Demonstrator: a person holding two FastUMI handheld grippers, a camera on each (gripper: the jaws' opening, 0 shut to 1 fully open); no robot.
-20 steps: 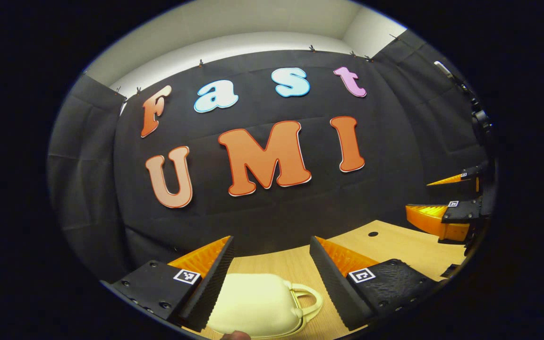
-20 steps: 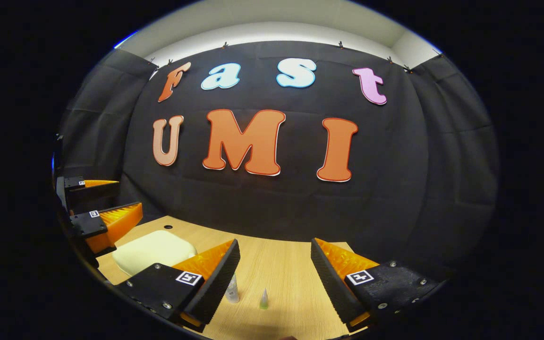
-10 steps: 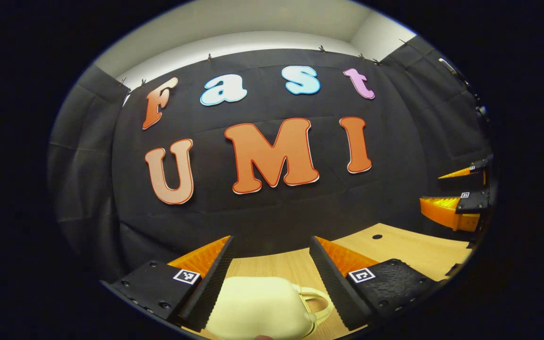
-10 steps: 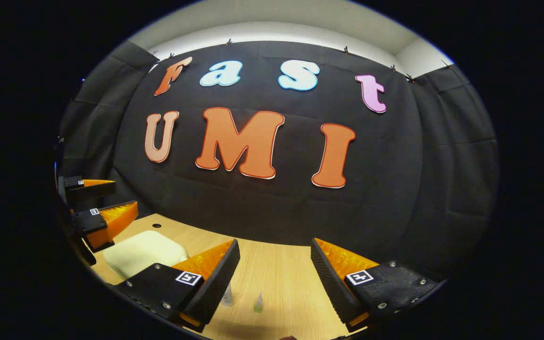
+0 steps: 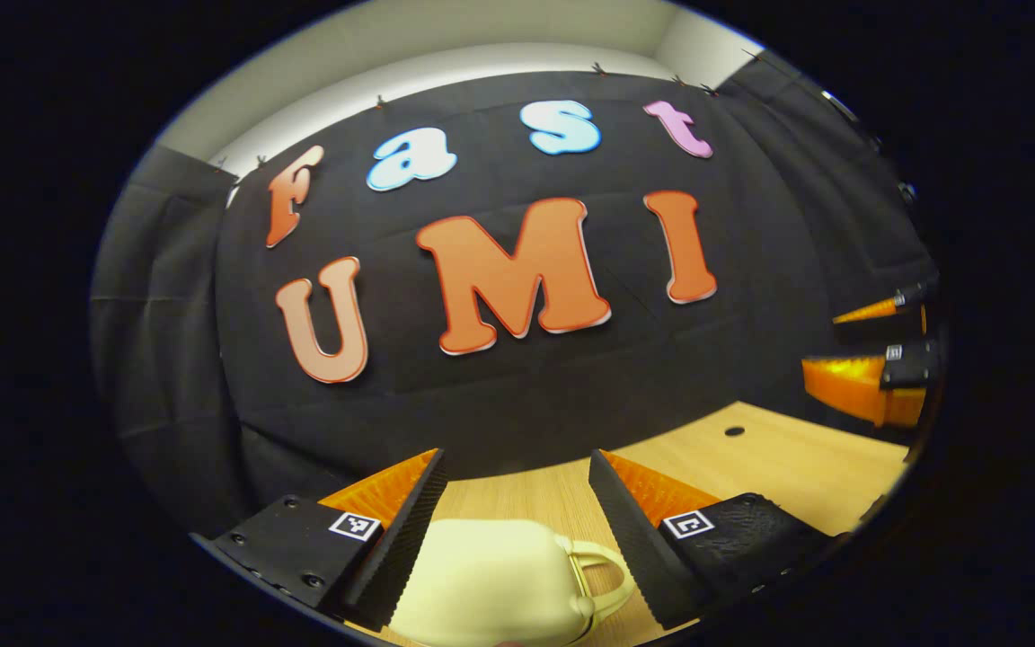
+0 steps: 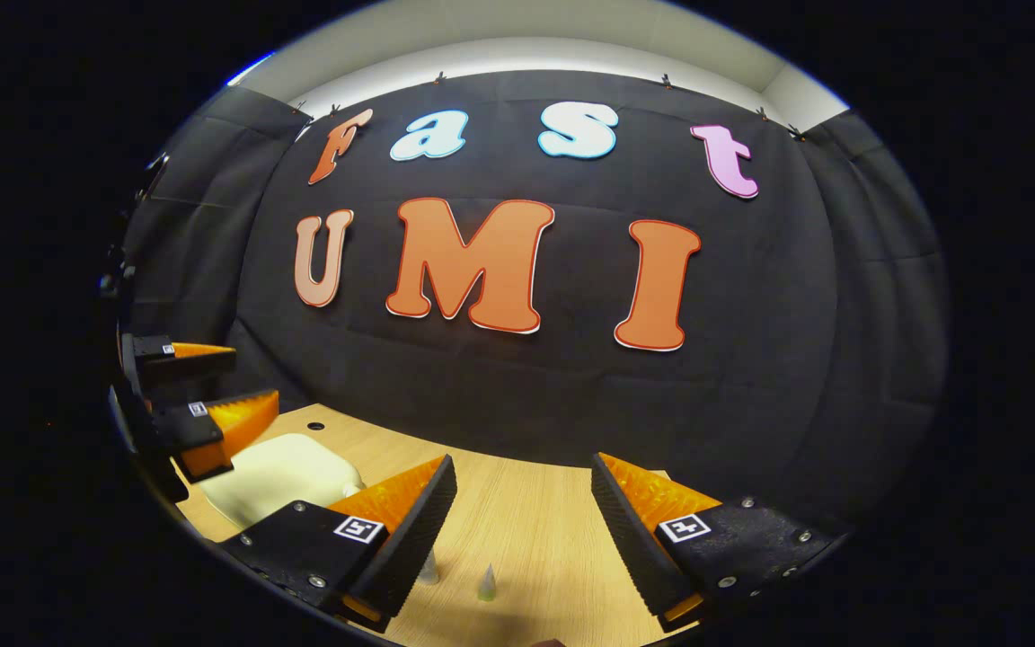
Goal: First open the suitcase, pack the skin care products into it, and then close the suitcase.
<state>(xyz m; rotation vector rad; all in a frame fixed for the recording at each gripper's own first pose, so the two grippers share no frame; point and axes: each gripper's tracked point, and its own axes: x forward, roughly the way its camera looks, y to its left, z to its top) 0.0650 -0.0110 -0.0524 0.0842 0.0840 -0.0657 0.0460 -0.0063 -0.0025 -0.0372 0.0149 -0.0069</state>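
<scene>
A small cream suitcase lies closed on the wooden table, its handle pointing right. My left gripper hovers open just above and behind it. In the right gripper view the same suitcase sits at the left, with the left gripper above it. My right gripper is open over the table. Two small skin care bottles stand below it: a clear one partly hidden by the left finger, and a greenish one with a pointed cap.
The wooden table has a small round hole near the back left. The right gripper shows at the right edge of the left gripper view, over the table.
Both views have shifted slightly as the hands drift. The suitcase stays between the left gripper's fingers in view, and the bottles sit a little lower in the right gripper view. Nothing was grasped.
</scene>
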